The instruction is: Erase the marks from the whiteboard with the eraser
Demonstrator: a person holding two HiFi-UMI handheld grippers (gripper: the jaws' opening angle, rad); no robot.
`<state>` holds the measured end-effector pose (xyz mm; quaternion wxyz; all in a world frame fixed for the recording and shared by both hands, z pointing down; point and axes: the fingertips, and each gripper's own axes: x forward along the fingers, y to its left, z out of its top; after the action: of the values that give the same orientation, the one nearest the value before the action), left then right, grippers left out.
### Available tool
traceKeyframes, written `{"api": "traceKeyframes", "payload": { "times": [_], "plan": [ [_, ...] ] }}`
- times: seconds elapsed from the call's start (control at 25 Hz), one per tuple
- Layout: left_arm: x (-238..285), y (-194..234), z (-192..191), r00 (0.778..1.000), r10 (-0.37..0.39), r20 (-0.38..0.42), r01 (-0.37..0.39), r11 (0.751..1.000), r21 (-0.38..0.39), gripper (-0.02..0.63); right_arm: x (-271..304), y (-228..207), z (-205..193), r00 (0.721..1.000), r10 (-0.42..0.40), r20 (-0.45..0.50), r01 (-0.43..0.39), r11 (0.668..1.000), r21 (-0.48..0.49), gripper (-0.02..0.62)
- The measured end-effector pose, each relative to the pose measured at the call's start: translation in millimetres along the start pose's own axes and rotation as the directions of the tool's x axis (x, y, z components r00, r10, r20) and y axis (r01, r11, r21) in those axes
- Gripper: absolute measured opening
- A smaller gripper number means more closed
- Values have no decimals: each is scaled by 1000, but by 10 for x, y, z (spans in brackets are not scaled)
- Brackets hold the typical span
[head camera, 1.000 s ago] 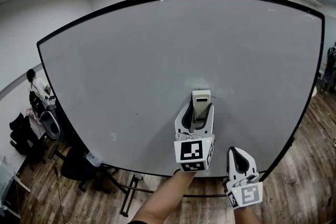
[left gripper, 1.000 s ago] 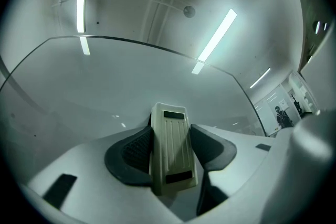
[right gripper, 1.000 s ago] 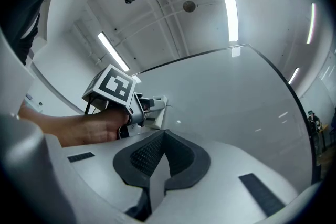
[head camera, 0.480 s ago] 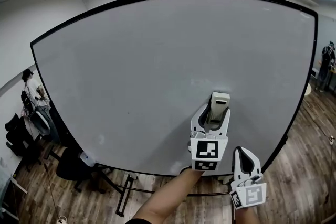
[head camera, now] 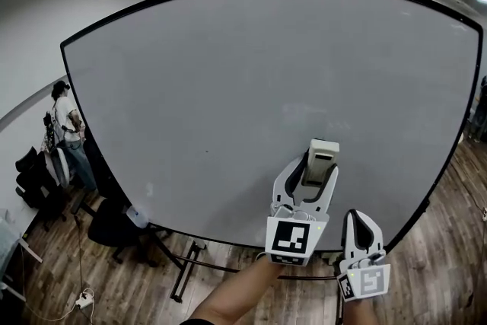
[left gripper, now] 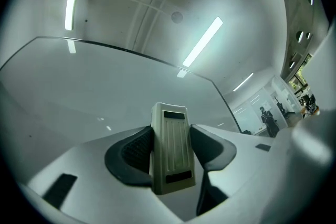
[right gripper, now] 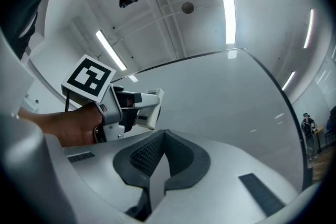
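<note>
Left gripper clamps the ribbed beige plastic eraser, likely light and stiff, by its flanks near five o'clock of the black-framed whiteboard (right gripper closed, empty)

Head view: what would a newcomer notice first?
The big black-framed whiteboard fills the frame and looks almost clean. Low and right of centre, the left gripper is shut on a pale eraser held up against the board. The right gripper hangs shut and empty near the lower right corner.
</note>
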<state>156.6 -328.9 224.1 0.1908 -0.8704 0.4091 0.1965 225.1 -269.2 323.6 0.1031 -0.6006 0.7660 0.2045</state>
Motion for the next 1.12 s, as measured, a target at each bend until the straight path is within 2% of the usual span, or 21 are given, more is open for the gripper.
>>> {"api": "traceKeyframes", "payload": {
  "times": [0.08,0.24,0.36,0.68,0.84,1.12],
  "plan": [
    [-191,239,6,999,34,-19,-34,999,13,249,108,204,-13,999,38,5,-38,999,8,18],
    [-514,621,23,989,144,-27,-144,989,-22,249,252,487,35,995,103,12,-104,994,25,18],
    [-736,925,-61,980,193,-47,-193,981,14,249,359,715,51,989,145,12,-145,989,36,18],
    [-1067,1586,-174,946,312,-84,-310,950,36,249,726,1238,52,971,236,38,-238,970,57,18],
    [-1274,2022,-231,922,375,-101,-373,927,34,249,910,1490,36,962,268,45,-271,961,58,18],
    [-1534,2819,-354,859,505,-86,-505,863,25,249,1202,1792,7,946,318,62,-321,946,43,18]
  ]
}}
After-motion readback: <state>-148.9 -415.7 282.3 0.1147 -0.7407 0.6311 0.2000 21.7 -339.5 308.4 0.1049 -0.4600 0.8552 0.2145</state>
